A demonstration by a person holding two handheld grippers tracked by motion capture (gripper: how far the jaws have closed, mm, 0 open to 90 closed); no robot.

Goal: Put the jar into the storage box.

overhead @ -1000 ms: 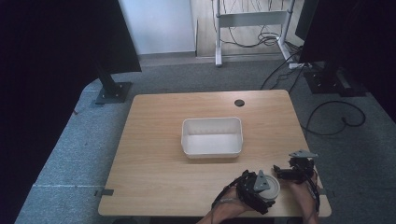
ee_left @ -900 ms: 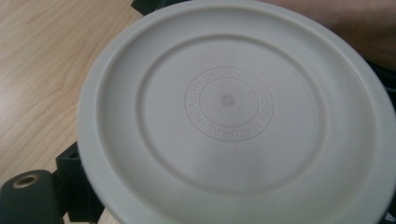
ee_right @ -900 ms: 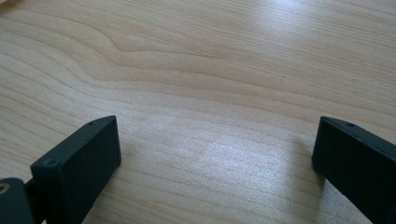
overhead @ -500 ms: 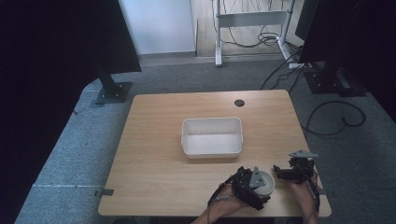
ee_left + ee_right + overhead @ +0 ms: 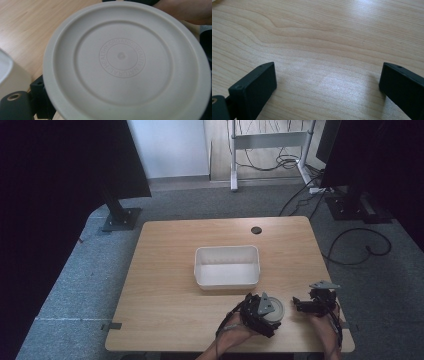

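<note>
The high view is evenly lit on the table [image 5: 170, 270] in the middle of the frame, while the left side and the upper right corner fall into near black. In the left gripper view the plate [image 5: 125, 60] is soft and slightly blurred, its embossed lettering faint, under flat light without glare. The right gripper view has a pale sheen across the wood at upper right and centre, with soft shadows beside the dark claw [image 5: 327, 85].

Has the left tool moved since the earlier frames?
Yes. The left tool, with the round lid, slid slightly left, away from the right tool.
</note>
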